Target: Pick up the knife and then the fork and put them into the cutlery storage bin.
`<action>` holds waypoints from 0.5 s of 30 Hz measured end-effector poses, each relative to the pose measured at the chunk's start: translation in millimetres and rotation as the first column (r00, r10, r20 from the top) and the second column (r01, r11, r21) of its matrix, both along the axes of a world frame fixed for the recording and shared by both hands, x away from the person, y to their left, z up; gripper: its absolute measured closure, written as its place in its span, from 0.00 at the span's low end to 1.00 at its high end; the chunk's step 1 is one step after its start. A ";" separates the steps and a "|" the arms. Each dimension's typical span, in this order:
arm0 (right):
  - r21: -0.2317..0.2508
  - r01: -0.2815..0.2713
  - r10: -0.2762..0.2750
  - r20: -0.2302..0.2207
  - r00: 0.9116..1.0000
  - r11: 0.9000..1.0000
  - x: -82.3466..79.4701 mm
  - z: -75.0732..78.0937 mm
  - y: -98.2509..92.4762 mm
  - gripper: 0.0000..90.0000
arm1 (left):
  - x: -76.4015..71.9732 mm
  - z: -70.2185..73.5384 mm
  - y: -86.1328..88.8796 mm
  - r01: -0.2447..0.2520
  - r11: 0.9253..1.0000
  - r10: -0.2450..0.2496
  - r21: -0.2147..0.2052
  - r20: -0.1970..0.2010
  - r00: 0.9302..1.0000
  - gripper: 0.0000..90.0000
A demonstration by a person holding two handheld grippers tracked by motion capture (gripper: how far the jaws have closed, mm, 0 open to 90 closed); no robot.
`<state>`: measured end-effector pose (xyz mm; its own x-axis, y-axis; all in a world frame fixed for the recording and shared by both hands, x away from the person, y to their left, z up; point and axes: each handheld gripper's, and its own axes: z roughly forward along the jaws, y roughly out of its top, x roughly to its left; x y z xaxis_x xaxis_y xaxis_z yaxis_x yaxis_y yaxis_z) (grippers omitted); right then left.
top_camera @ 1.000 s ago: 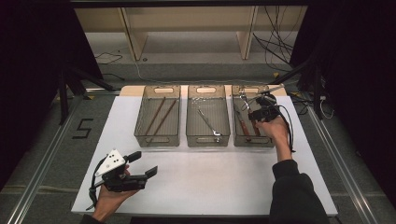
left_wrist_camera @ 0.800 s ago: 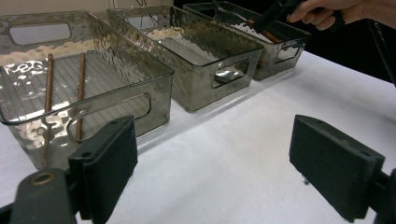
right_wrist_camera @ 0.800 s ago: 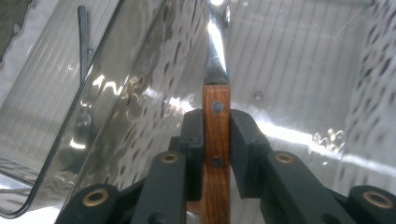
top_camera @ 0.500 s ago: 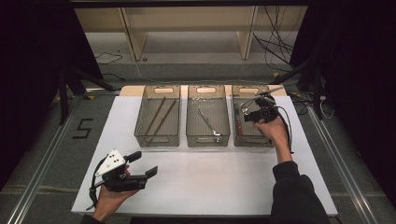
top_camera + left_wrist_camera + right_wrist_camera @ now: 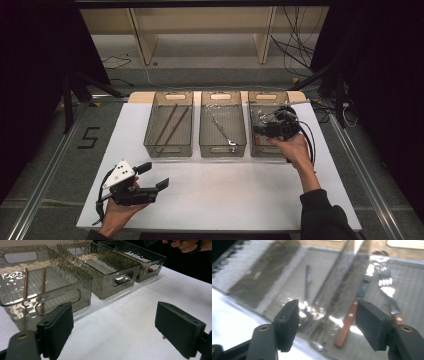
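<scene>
Now the right-hand bin [image 5: 269,100] is sitting under the right gripper [image 5: 327,322], and in the right gripper view a wooden-handled knife [image 5: 349,322] is lying on its floor just beyond the jaws, nearer the right jaw, its long axis running away from the claw with the handle end closest and the blade pointing off. Beside it, a wooden-handled fork [image 5: 390,293] is lying past the right jaw, tines pointing away. That claw's jaws have just been opening and are standing spread, gripping nothing.
</scene>
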<state>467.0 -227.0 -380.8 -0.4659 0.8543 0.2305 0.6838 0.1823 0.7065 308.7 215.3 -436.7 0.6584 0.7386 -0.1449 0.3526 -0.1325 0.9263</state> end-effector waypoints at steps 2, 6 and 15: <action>0.014 -0.020 0.020 0.020 1.000 1.000 -8.3 0.0 2.4 0.37 | 0.2 -0.2 -0.1 0.002 1.000 -0.002 0.006 0.000 1.000 0.16; 0.042 -0.054 0.052 0.052 0.997 0.998 -23.3 0.5 7.2 0.35 | 0.4 -0.6 -0.8 0.003 1.000 -0.003 0.006 -0.006 1.000 0.16; 0.079 -0.117 0.108 0.109 0.988 0.990 -52.3 -4.6 17.1 0.33 | 1.0 -1.0 -0.3 0.006 1.000 -0.006 0.009 -0.011 1.000 0.16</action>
